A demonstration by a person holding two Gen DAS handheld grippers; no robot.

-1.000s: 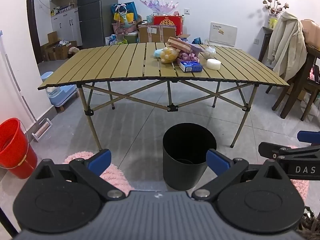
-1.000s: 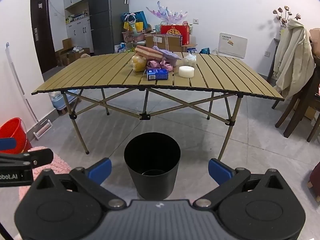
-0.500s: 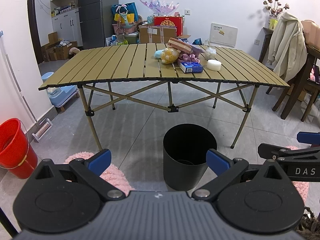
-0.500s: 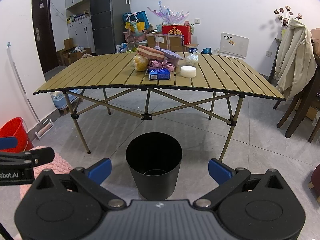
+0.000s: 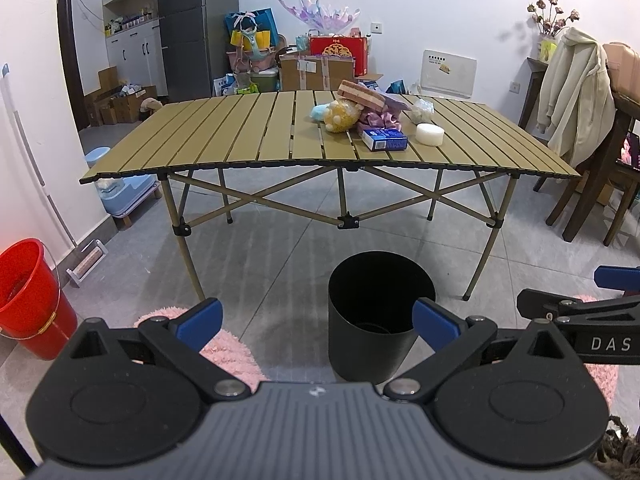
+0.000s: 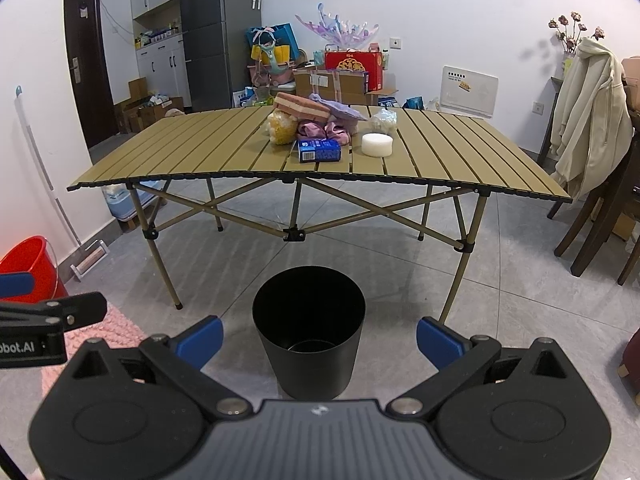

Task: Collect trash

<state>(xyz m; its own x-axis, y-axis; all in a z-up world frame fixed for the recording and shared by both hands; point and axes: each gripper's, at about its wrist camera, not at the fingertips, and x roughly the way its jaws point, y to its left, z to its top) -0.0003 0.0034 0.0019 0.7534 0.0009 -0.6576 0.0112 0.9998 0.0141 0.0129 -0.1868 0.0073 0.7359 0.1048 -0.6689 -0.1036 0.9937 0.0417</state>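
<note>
A black trash bin (image 5: 380,312) (image 6: 309,328) stands on the floor in front of a slatted folding table (image 5: 240,144) (image 6: 208,148). On the table lies a pile: a blue box (image 5: 385,139) (image 6: 319,150), a white round puck (image 5: 430,135) (image 6: 377,144), a yellow bag (image 5: 340,116) (image 6: 282,130), a striped cloth (image 5: 362,96) (image 6: 302,106), pink fabric (image 6: 320,130) and a clear bag (image 5: 423,110) (image 6: 383,119). My left gripper (image 5: 316,322) and right gripper (image 6: 318,340) both hang open and empty, low, well short of the table, with the bin between their fingers.
A red bucket (image 5: 28,296) (image 6: 30,260) sits at the left wall, pink rugs (image 5: 224,344) lie on the floor near me. A chair with a cream jacket (image 5: 576,96) (image 6: 588,112) stands right of the table. Boxes and a fridge (image 5: 184,28) line the back wall.
Both grippers have drifted slightly forward and upward toward the table; the bin and table sit a little lower in view. Jaws stayed open.
</note>
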